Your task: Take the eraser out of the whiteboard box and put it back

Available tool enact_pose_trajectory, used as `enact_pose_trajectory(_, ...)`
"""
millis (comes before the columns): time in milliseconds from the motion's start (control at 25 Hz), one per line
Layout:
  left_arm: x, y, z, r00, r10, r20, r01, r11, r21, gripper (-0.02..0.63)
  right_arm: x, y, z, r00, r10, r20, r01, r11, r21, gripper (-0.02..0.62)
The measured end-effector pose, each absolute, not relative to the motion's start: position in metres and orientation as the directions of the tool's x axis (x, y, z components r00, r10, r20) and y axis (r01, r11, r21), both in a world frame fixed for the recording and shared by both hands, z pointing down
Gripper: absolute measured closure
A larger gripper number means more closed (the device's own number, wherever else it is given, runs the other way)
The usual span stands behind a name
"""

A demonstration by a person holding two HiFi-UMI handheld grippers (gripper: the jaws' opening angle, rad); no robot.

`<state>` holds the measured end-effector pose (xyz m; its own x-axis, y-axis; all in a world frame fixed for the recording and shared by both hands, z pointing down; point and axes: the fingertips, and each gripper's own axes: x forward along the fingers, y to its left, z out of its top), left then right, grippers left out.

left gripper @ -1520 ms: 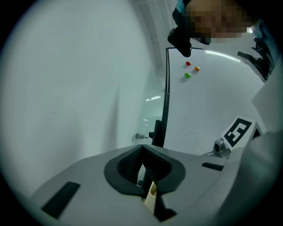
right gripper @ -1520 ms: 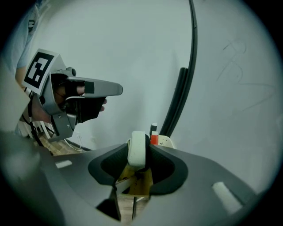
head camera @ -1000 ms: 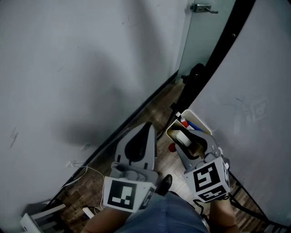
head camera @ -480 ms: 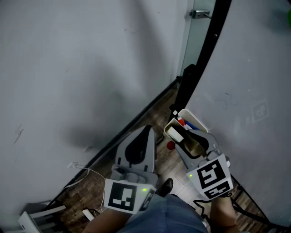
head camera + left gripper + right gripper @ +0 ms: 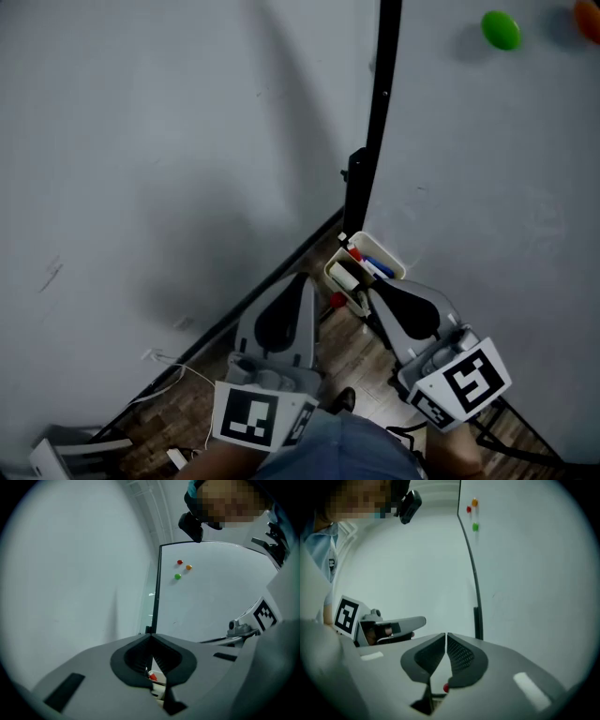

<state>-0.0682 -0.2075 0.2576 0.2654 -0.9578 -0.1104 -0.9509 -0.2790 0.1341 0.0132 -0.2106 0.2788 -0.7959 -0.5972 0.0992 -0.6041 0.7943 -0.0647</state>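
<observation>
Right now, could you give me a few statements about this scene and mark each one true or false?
1. The eraser lies in the box. True.
2. The right claw holds the eraser. False: its jaws are closing with nothing between them.
3. A green magnet sticks on the whiteboard. True.
4. The left claw is wide open. False: its jaws are together and empty.

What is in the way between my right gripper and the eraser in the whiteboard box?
Nothing visible. The eraser lies in the open-topped whiteboard box beside the markers; the right gripper hovers just short of it, jaws closing with nothing between them.
</observation>
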Motion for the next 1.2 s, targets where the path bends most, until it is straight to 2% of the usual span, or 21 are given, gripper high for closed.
enact_pose_trajectory(80, -0.064, -0.2, 0.252, 0.259, -0.958, -0.125, -0.954, -0.274, 0.121, 0.6, 0.02, -0.201, 0.264, -0.784, -0.619, 0.039, -0.62, 0.783, -0.051, 0.592)
enact_pose_trajectory(320, -0.05, -0.182, 0.243, 0.249, -0.957, -0.15, -0.96, -0.265, 0.093, 0.6, 0.043, -0.186, 0.239, -0.721, -0.691, -0.058, -0.692, 0.721, 0.008, 0.594)
enact_pose_trajectory(600, -0.04, -0.164, 0.243, 0.259, -0.957, -0.128, -0.959, -0.27, 0.081, 0.6, 0.06, -0.178, 0.233, -0.694, -0.715, -0.089, -0.718, 0.696, 0.001, 0.595)
enact_pose_trajectory(1200, -0.042, -0.158, 0.237, 0.235, -0.961, -0.146, -0.967, -0.247, 0.062, 0.6, 0.053, -0.17, 0.224, -0.716, -0.688, -0.115, -0.694, 0.719, 0.021, 0.595)
